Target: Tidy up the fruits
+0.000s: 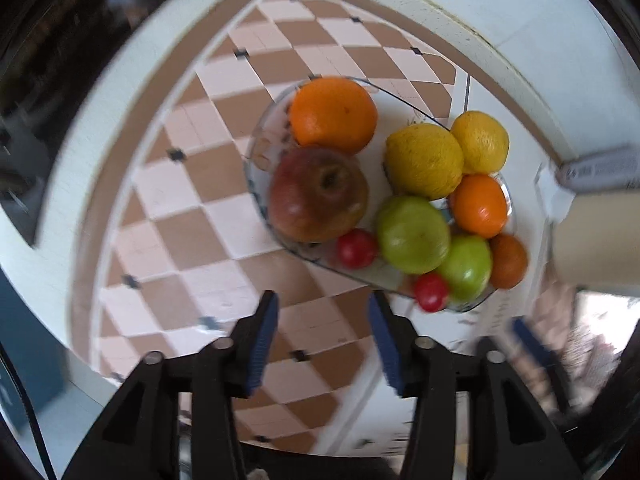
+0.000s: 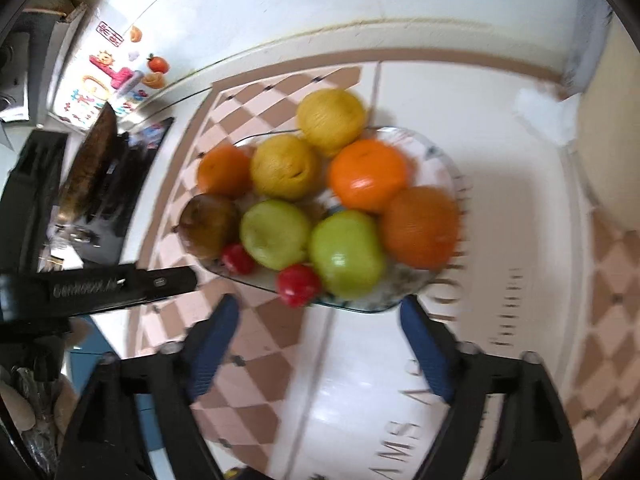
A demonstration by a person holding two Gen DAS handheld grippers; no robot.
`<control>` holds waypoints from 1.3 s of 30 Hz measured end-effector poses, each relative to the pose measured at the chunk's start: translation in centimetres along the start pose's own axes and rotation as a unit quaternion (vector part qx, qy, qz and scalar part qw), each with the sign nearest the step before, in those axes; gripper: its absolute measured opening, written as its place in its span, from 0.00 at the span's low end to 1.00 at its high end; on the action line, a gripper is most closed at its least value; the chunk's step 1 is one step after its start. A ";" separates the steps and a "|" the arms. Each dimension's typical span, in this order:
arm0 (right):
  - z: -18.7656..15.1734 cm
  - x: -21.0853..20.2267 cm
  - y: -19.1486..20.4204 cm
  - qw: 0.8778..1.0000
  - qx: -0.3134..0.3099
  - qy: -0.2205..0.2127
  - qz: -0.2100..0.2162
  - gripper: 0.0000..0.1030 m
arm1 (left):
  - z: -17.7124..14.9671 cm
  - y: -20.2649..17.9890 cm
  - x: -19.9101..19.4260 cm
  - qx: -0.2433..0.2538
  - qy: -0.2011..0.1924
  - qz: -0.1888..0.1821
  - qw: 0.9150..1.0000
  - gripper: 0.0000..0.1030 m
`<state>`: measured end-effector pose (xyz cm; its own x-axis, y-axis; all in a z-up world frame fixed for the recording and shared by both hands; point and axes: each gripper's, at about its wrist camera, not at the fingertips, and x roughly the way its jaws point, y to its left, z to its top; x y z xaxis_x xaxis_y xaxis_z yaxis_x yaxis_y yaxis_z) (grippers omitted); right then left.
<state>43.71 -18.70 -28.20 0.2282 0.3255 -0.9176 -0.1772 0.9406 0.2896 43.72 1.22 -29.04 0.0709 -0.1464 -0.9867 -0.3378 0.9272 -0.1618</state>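
Note:
A clear glass plate (image 1: pixel 259 148) holds all the fruit: a big orange (image 1: pixel 333 114), a red apple (image 1: pixel 318 196), two yellow lemons (image 1: pixel 424 160), two green apples (image 1: pixel 412 234), two more oranges and two small red fruits (image 1: pixel 356 249). My left gripper (image 1: pixel 323 300) stands open just short of the plate, over the checked cloth, with nothing between its blue pads. In the right wrist view the same plate (image 2: pixel 438 152) lies ahead. My right gripper (image 2: pixel 319 305) is wide open at the plate's near rim, close to a small red fruit (image 2: pixel 298 285), and holds nothing.
The plate sits on a pink-and-brown checked cloth (image 1: pixel 192 208) with a white printed border. The left gripper's black body (image 2: pixel 120 283) reaches in from the left. A white surface with coloured magnets (image 2: pixel 108 76) stands at the far left, and a beige object (image 1: pixel 596 236) at the right.

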 end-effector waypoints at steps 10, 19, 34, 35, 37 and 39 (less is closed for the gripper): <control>-1.8 -4.9 0.1 0.995 0.002 -0.043 -0.090 0.94 | -3.3 0.0 -4.7 0.086 -0.109 0.088 0.986 0.99; -5.8 -9.9 3.0 0.988 0.039 -0.098 -0.116 0.95 | -7.5 0.8 -9.2 0.138 -0.160 0.072 0.975 0.99; -18.7 -21.3 12.5 0.970 0.047 -0.190 -0.145 0.95 | -17.8 5.6 -18.5 0.194 -0.251 0.026 0.948 0.99; -19.6 -22.1 13.1 0.969 0.048 -0.196 -0.146 0.95 | -18.6 6.0 -19.2 0.196 -0.258 0.024 0.946 0.99; -21.3 -23.7 14.0 0.967 0.048 -0.205 -0.146 0.95 | -20.1 6.6 -20.5 0.201 -0.272 0.022 0.941 0.99; -22.7 -25.2 14.8 0.965 0.047 -0.213 -0.145 0.95 | -21.6 7.0 -21.8 0.206 -0.282 0.018 0.937 0.99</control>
<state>13.64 -15.15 -6.96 0.6309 0.0383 -0.7749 0.0370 0.9962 0.0793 19.48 3.49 -9.02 0.5897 -0.0146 -0.8075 0.0333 0.9994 0.0063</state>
